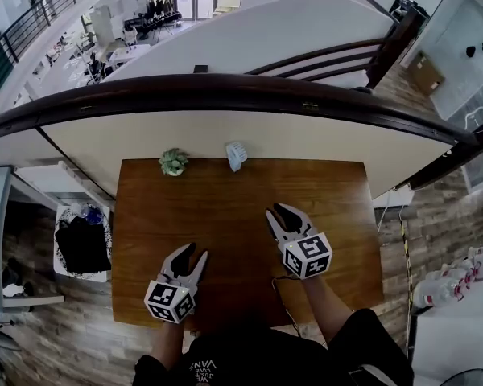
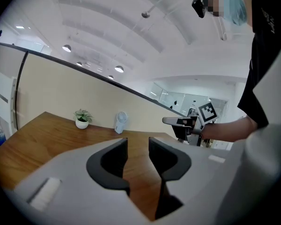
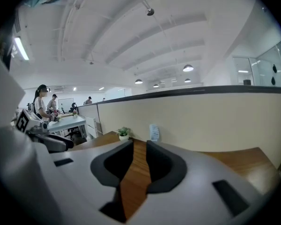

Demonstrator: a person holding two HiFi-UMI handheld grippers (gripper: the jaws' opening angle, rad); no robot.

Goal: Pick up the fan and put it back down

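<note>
**Reaching toward a fan that no jaw holds**

Standing upright at the far edge of the table [image 1: 145, 215], about midway along it, the fan [image 1: 237, 156] has a small potted plant [image 1: 174, 162] beside it on the left. Neither gripper touches it, so I judge the pickup not begun, with the lift and the setting down both left to do.

The left gripper [image 1: 195, 253] hangs near the table's near edge, well apart from the fan. Its jaws stand a narrow gap apart, with only bare wood between them. The right gripper [image 1: 275, 211] is over the middle of the table, closer to the fan but not at it. Its jaws are also slightly apart and empty, and the fan [image 3: 154, 131] shows just above and right of that gap.
</note>
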